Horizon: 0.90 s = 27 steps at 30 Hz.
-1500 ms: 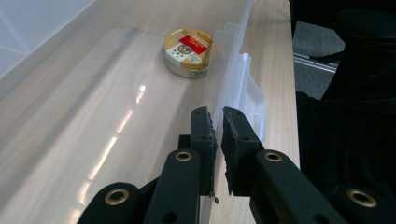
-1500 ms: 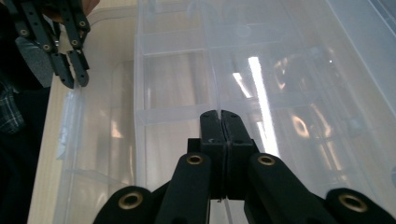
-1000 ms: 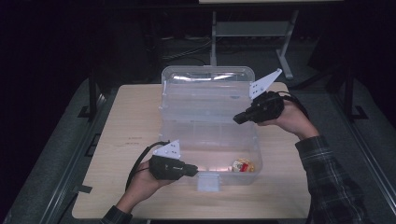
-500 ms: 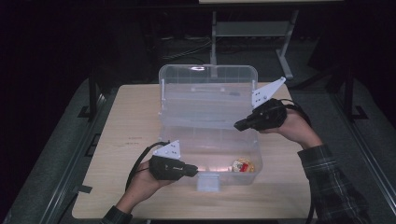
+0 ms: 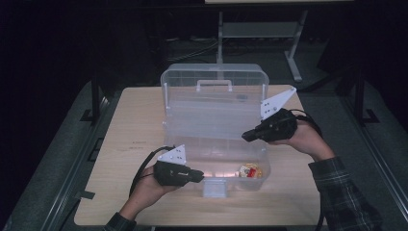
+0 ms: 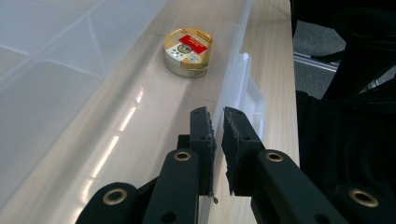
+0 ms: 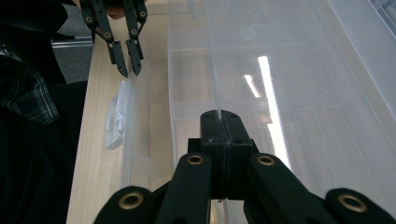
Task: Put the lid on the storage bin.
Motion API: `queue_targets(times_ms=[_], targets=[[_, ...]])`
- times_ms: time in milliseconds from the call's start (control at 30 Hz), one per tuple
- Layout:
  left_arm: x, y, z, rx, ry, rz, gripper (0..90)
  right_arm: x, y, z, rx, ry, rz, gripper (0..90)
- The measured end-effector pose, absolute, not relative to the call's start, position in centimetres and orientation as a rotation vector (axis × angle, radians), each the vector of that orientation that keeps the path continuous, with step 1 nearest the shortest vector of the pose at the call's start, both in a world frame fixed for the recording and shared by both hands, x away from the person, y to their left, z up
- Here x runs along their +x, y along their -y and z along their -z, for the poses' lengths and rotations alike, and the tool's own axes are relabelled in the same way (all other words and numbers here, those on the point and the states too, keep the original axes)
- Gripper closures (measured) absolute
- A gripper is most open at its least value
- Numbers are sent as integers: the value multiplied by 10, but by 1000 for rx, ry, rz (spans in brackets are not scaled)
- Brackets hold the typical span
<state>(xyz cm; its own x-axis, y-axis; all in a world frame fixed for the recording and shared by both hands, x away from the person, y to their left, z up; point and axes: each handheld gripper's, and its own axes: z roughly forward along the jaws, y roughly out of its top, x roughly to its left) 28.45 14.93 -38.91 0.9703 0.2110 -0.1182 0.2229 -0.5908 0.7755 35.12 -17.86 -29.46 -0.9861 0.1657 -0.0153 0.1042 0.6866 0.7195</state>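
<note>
A clear plastic box (image 5: 263, 166) stands on the wooden table with its lid (image 5: 214, 77) upright at the back. A round gold tin with a red label (image 6: 188, 51) lies inside near the front wall (image 5: 250, 171). My left gripper (image 5: 199, 177) is shut on the box's front wall (image 6: 233, 84), jaws (image 6: 218, 116) either side of it, beside the latch (image 5: 214, 188). My right gripper (image 5: 244, 136) hovers over the box's right half, shut (image 7: 219, 116) on a thin upright wall of a clear compartment tray (image 7: 289, 84). The left gripper (image 7: 126, 70) also shows far off in the right gripper view.
The wooden table (image 5: 130, 125) has bare surface left and right of the box. Dark floor and a metal stand (image 5: 293, 62) lie beyond the far edge. A plaid sleeve (image 5: 341, 192) comes in at the lower right.
My right gripper has come down and toward the front of the box from beside the lid's right edge. The lid now stands a little more upright. My left gripper has stayed put.
</note>
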Motion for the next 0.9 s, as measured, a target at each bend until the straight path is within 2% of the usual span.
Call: queue_targets(times_ms=[900], targets=[[284, -149, 389, 2226, -285, 14, 821, 333, 179, 307, 209, -2843, -1213, 898]])
